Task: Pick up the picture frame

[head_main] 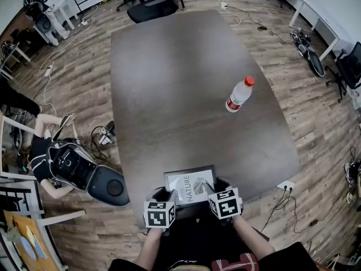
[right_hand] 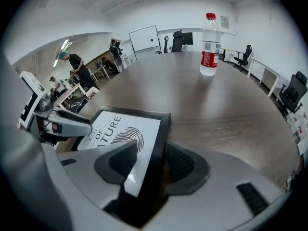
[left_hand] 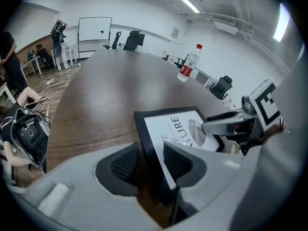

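A black picture frame (head_main: 190, 185) with a white print lies at the near edge of the dark wooden table (head_main: 186, 83), right in front of me. My left gripper (head_main: 167, 196) is at its left edge and my right gripper (head_main: 211, 191) at its right edge. In the left gripper view the frame (left_hand: 178, 126) has its left border between the pads (left_hand: 126, 162), and the left gripper (left_hand: 151, 160) is shut on it. In the right gripper view the frame (right_hand: 120, 129) has its right border clamped by the right gripper (right_hand: 151, 160).
A clear water bottle (head_main: 240, 95) with a red cap and label stands on the table's right half. Office chairs (head_main: 149, 4) stand at the far end. A person (head_main: 45, 145) sits on the floor at the left among bags and cables. A socket (head_main: 285, 185) sits at the table's near right corner.
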